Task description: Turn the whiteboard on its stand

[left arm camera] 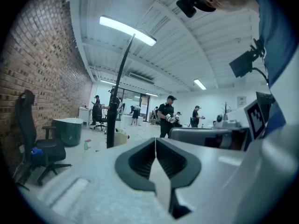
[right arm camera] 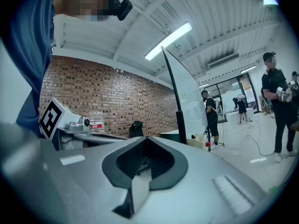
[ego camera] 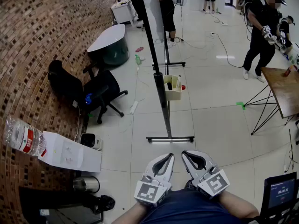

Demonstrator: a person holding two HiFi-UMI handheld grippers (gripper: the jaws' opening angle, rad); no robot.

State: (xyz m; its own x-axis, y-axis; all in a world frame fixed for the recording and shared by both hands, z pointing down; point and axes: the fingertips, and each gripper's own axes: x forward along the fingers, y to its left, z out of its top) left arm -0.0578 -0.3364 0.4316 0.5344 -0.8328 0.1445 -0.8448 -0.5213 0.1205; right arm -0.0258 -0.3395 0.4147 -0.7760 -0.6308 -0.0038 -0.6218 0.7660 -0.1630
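The whiteboard (ego camera: 152,13) stands edge-on to me on its wheeled stand (ego camera: 170,138), a beige tray (ego camera: 173,88) hanging on the post. In the head view both grippers are held close to my body, well short of the stand. My left gripper (ego camera: 164,158) and right gripper (ego camera: 189,157) are shut with nothing between their jaws. The left gripper view shows the shut left gripper (left arm camera: 155,140) with the dark stand post (left arm camera: 117,101) far ahead. The right gripper view shows the shut right gripper (right arm camera: 147,138) and the whiteboard (right arm camera: 189,97) beyond it.
A black office chair (ego camera: 100,91) and a grey table (ego camera: 110,38) stand left of the board by the brick wall. A water bottle (ego camera: 23,136) lies on a white box (ego camera: 70,154) at near left. A wooden table (ego camera: 282,88) and a person (ego camera: 260,31) are at right.
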